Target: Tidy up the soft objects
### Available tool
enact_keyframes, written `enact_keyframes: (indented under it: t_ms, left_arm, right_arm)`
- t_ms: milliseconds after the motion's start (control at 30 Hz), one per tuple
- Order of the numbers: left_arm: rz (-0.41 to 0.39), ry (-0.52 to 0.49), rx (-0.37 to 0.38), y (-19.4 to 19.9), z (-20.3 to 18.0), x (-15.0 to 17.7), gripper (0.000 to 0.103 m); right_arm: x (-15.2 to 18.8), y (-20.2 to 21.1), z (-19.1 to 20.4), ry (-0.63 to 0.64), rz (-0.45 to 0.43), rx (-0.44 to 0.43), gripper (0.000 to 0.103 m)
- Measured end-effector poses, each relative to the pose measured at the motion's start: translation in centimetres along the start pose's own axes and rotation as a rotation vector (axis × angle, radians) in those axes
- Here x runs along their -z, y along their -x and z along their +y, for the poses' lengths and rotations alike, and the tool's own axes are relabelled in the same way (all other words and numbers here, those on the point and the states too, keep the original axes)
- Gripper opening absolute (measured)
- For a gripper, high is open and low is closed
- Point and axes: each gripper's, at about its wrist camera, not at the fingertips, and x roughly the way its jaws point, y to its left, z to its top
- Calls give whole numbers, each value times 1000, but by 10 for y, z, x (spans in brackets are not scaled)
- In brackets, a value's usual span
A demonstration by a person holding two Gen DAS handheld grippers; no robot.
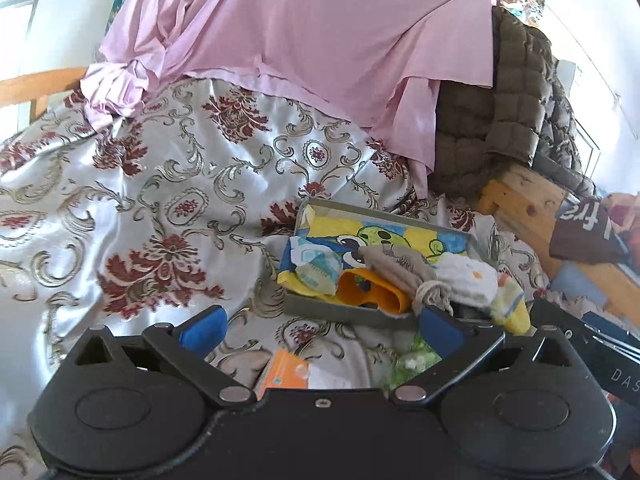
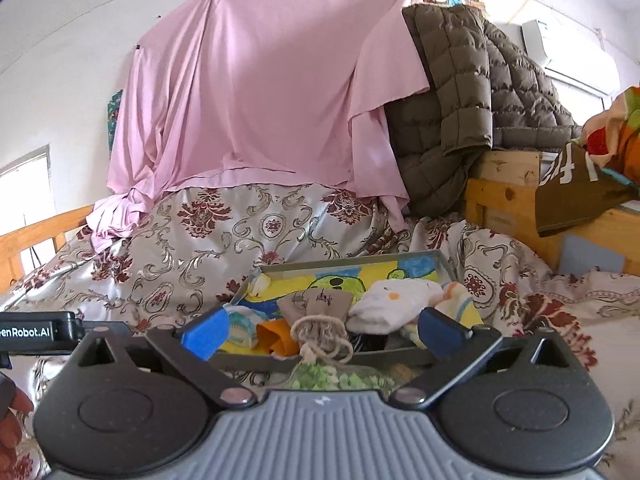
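A grey tray [image 1: 344, 312] [image 2: 344, 262] sits on the floral bedspread, lined with a yellow cartoon cloth [image 1: 380, 236] [image 2: 340, 280]. In it lie a beige drawstring pouch [image 1: 404, 272] [image 2: 316, 308], white socks [image 1: 468, 276] [image 2: 396, 304], an orange piece [image 1: 372, 292] [image 2: 276, 336] and a blue-and-white sock [image 1: 316, 264] [image 2: 242, 326]. My left gripper [image 1: 320, 330] is open and empty just in front of the tray, over an orange packet [image 1: 282, 372] and a green-and-white item [image 1: 412, 360]. My right gripper [image 2: 320, 332] is open at the tray's near edge, with the pouch's knotted end and a green item [image 2: 332, 376] between its fingers.
The floral bedspread [image 1: 160, 200] [image 2: 200, 240] spreads to the left. A pink sheet [image 1: 300, 32] [image 2: 260, 80] hangs behind. A brown quilted jacket [image 1: 500, 120] [image 2: 448, 100] lies over a wooden frame [image 1: 520, 200] [image 2: 504, 196] at the right, with more cloth [image 2: 576, 184] on it.
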Motion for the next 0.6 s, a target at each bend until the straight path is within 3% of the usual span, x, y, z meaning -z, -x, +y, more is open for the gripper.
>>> enact_keyframes:
  t_ms: [200, 600]
  left_arm:
    - [-36, -67, -23, 33, 2, 20, 102]
    - [-11, -72, -29, 80, 22, 52, 102]
  right_arm:
    - [14, 30, 12, 2, 2, 12, 103]
    - [39, 77, 29, -24, 69, 91, 103]
